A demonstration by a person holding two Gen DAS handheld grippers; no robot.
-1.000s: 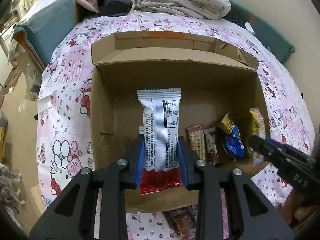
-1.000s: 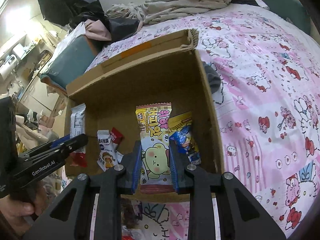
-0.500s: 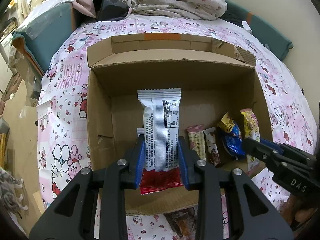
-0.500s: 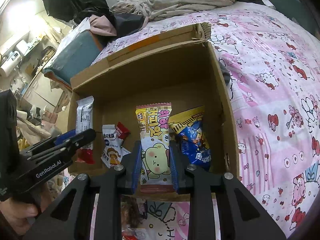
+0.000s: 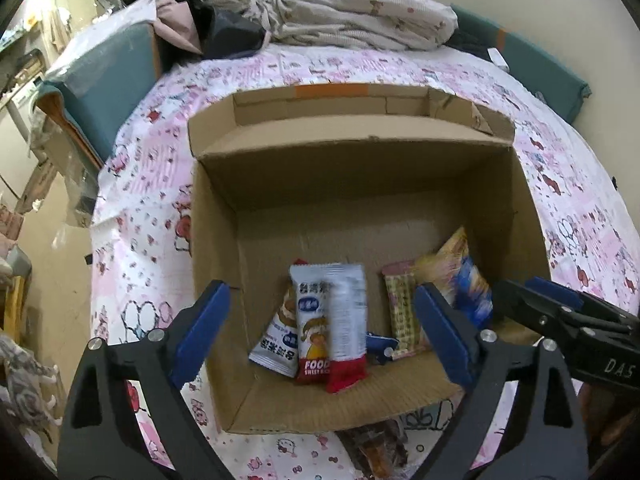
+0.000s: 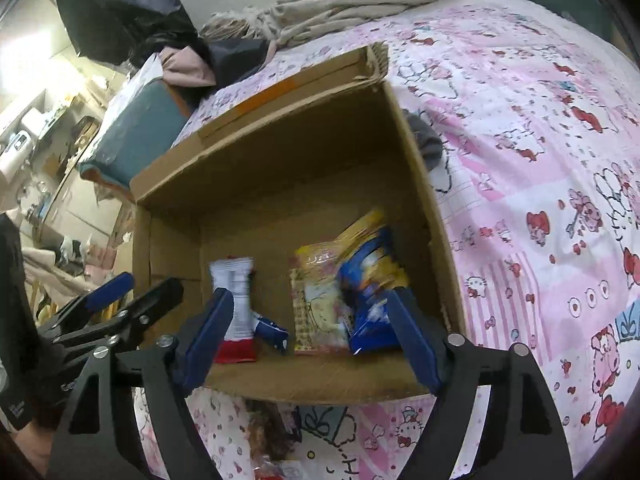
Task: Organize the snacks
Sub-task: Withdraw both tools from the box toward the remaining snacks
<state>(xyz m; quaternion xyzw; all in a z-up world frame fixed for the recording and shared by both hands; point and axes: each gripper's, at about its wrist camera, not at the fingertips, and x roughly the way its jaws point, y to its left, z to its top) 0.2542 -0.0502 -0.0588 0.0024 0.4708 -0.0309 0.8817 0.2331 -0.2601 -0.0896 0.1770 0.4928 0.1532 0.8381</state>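
Both my tongs hang over the near edge of the cardboard box (image 5: 216, 240) on the bed (image 5: 144, 208), pointing down into it. My left tongs (image 5: 320, 320) are opening, jaws spread wide, blue pads touching nothing; the white-and-red snack pack (image 5: 346, 320) sits between them but free, blurred, lower end on the box floor near the front wall. It lies over a second white pack with a cartoon print (image 5: 308, 320), and another white-blue pack (image 5: 276, 340) is tucked just left of that. A small blue piece (image 5: 380, 346) is just right of the red end, can't tell what it is. My right tongs (image 6: 308, 332) are opening too, jaws wide, nothing pressed; the yellow-pink cartoon snack pack (image 6: 320, 308) is loose between them, blurred, leaning against the blue-yellow chip bag (image 6: 372, 280) at the box's right wall. From the left wrist view that pack (image 5: 402, 312) and the chip bag (image 5: 464, 280) sit in the right front corner, and my right tongs come in black with blue tips from the right edge. From the right wrist view my left tongs (image 6: 124, 296) reach in from the left. A dark wrapper (image 5: 376, 448) lies on the pink printed sheet just outside the box front. Crumpled blanket (image 5: 360, 16) at the far end of the bed.
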